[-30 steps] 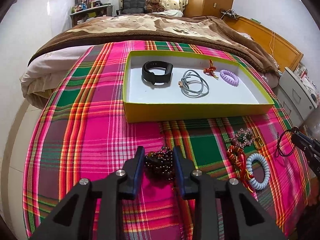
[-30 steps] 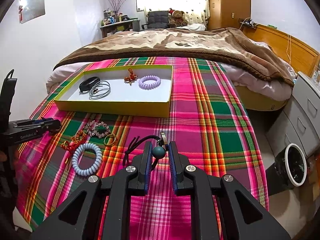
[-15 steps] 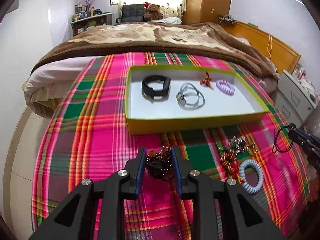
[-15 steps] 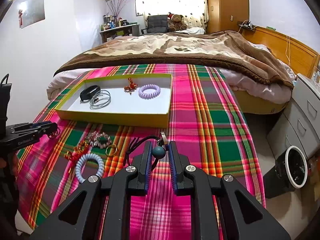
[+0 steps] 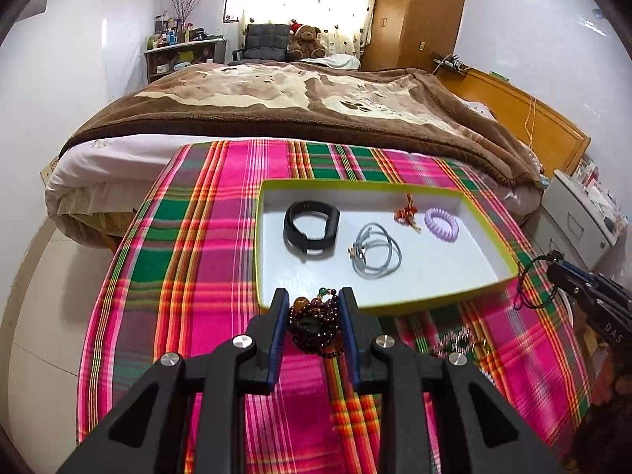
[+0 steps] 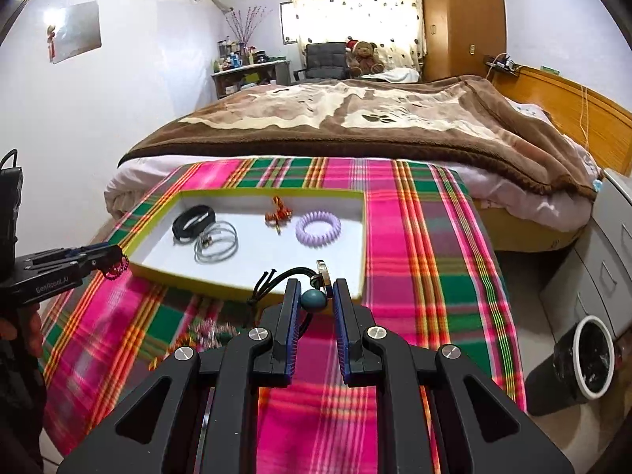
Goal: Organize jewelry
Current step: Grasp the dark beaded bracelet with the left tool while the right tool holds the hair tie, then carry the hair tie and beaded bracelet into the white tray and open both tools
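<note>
Bedroom setup, plaid cloth (image 5: 197,260) in pink and green spread over the bench at the foot of a bed. Nearest up: left gripper (image 5: 312,308) with jaws clamped on a bunched dark-red beaded bracelet (image 5: 316,326), held just short of the near wall of the tray. Right gripper (image 6: 315,296) with jaws closed on a teal bead (image 6: 314,301) of a black cord necklace (image 6: 276,280), hanging over the tray's near right corner. Blurry leftover trinkets (image 6: 209,333) down on the cloth, too smeared to name. Farther out, yellow-green tray (image 5: 395,303) with a white floor holding a black wristband (image 5: 310,231), grey cord loop (image 5: 377,251), small red-gold charm (image 5: 407,213) and lilac coil hair tie (image 5: 441,224), all apart from each other. Behind that, brown blanket (image 5: 316,106) on the bed, teddy bear (image 5: 306,39) by the curtained window.
</note>
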Available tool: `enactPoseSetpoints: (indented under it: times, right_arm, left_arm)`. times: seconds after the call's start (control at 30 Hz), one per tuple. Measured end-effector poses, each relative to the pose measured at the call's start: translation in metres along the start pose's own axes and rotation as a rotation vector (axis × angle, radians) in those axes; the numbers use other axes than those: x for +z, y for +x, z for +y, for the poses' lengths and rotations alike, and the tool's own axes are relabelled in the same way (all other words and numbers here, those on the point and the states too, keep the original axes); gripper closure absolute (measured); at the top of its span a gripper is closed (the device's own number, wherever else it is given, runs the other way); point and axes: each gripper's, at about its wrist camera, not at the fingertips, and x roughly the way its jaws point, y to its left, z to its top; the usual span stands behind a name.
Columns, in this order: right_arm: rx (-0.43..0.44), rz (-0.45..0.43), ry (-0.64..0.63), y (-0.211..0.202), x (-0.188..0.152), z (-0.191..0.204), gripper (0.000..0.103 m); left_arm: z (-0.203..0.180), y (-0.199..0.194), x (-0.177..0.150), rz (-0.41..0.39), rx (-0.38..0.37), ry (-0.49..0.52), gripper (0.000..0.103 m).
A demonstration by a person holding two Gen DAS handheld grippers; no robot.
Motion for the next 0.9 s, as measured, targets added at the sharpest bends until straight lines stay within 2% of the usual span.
enactPoseSetpoints:
  times: [0.57,0.9]
  right_arm:
    - [0.045,0.071,-0.030,0.077,0.043,0.016,0.086]
    - [0.076,0.144,-0.062,0.117,0.046,0.027,0.086]
  left_arm:
    - [-0.006,0.041,0.028,0.024,0.000,0.015,0.076]
    - [-0.002,0.066,0.029,0.065,0.009,0.001,0.076]
